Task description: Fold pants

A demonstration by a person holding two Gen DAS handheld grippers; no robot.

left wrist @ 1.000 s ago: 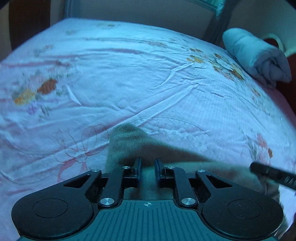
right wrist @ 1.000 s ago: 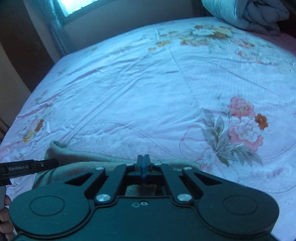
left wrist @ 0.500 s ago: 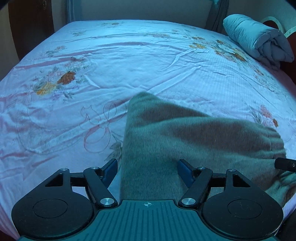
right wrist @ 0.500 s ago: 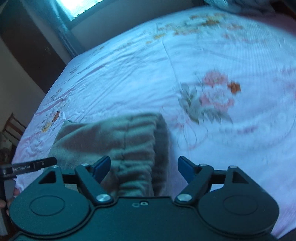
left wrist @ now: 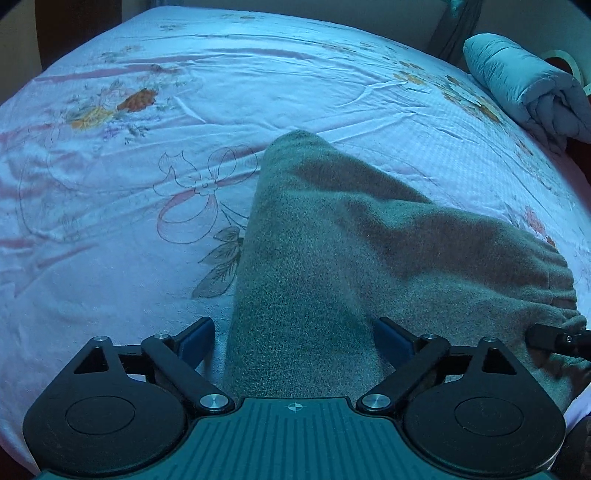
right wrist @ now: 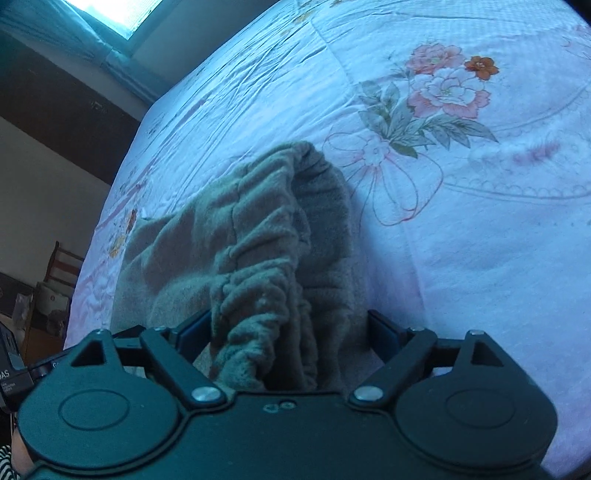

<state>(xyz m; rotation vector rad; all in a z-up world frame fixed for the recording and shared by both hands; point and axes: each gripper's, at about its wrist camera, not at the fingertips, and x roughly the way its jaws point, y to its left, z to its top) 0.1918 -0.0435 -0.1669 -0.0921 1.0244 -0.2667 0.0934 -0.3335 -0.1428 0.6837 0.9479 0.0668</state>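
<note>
Grey-green fleece pants (left wrist: 332, 266) folded on pink floral bedsheet (left wrist: 147, 221); left hand-held gripper (left wrist: 295, 339) and right hand-held gripper (right wrist: 288, 332) both spread wide, straddling fabric.

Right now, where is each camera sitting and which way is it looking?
Left wrist view: rides on the left gripper, looking forward across the bed sheet along the grey-green pants; shows its own open fingers, the other gripper's tip at the right edge, and a rolled quilt far right.
Right wrist view: rides on the right gripper, looking over the pants' gathered waistband toward the window; shows its open fingers.
Both views share the pants and the flowered sheet.
</note>
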